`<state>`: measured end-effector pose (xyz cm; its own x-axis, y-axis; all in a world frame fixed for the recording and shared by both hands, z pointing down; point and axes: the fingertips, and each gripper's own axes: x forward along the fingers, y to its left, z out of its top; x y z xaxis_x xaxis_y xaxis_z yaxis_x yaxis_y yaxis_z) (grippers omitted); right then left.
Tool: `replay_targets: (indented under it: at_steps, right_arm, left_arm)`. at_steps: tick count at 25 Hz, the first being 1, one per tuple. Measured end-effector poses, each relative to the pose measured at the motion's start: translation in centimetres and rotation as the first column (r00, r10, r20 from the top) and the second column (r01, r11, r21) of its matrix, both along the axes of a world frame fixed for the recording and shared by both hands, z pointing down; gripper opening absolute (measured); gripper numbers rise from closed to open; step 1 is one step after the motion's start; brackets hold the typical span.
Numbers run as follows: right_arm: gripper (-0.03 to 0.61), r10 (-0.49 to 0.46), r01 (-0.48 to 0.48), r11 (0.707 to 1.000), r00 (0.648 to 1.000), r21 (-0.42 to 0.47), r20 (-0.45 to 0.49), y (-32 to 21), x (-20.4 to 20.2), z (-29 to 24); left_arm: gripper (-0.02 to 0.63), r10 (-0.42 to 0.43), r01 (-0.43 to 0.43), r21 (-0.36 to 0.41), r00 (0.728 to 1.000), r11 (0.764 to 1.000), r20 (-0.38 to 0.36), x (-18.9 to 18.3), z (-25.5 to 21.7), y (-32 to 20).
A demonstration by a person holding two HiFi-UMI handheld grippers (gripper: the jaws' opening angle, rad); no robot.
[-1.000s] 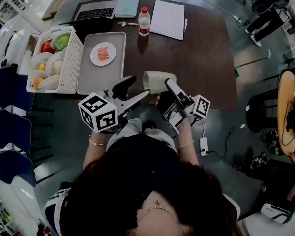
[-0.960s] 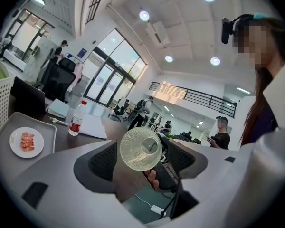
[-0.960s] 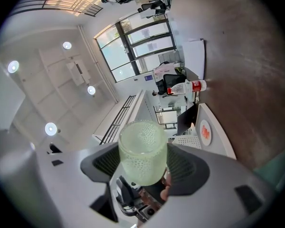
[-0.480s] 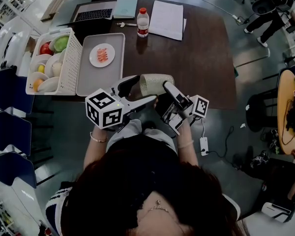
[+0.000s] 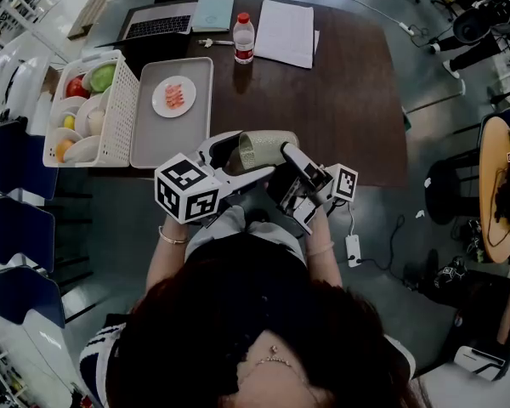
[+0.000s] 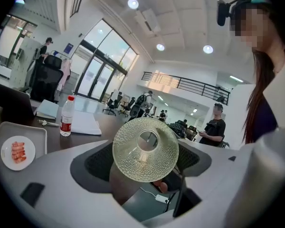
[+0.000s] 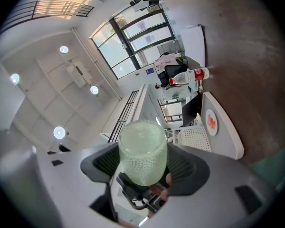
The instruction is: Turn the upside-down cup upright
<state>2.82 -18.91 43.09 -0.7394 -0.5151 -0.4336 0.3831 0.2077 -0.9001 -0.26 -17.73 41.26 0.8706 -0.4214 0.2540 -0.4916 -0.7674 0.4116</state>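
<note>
A textured, pale green glass cup (image 5: 263, 150) lies on its side in the air over the near edge of the brown table (image 5: 348, 117). My right gripper (image 5: 282, 153) is shut on it; in the right gripper view the cup (image 7: 142, 158) sits squeezed between the pads (image 7: 185, 167). From the left, my left gripper (image 5: 243, 158) stands open, one jaw on each side of the cup's end. In the left gripper view the cup's round end (image 6: 145, 149) faces the camera, with gaps to the pads (image 6: 97, 163).
A grey tray (image 5: 153, 134) carries a white plate of pink food (image 5: 173, 96). Left of it stands a white basket (image 5: 123, 100) of fruit. A water bottle (image 5: 244, 38), papers (image 5: 286, 32) and a laptop (image 5: 160, 25) lie at the far edge. Blue chairs (image 5: 17, 155) stand left.
My left gripper has moved right toward the cup and its jaws have spread, so they now bracket the cup's end. The right gripper has kept the cup almost still.
</note>
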Motion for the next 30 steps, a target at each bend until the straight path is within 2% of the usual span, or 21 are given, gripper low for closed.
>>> replay_targets:
  at_steps: [18,23,30]
  right_arm:
    - [0.298,-0.005,0.006,1.0,1.0,0.031,-0.012,0.0,0.2,0.2]
    - [0.298,0.014,-0.013,0.999,0.999,0.034,-0.035,0.1,1.0,0.6]
    - [0.296,0.068,-0.069,0.998,0.993,-0.007,-0.093,-0.6,2.5,2.0]
  left_arm:
    - [0.391,0.008,-0.008,0.004,1.0,1.0,0.016,0.2,0.2,0.0]
    - [0.391,-0.035,0.035,0.003,0.999,0.999,0.011,-0.5,0.0,-0.7]
    - [0.391,-0.06,0.059,0.013,0.996,0.998,0.065,-1.5,0.6,-1.2]
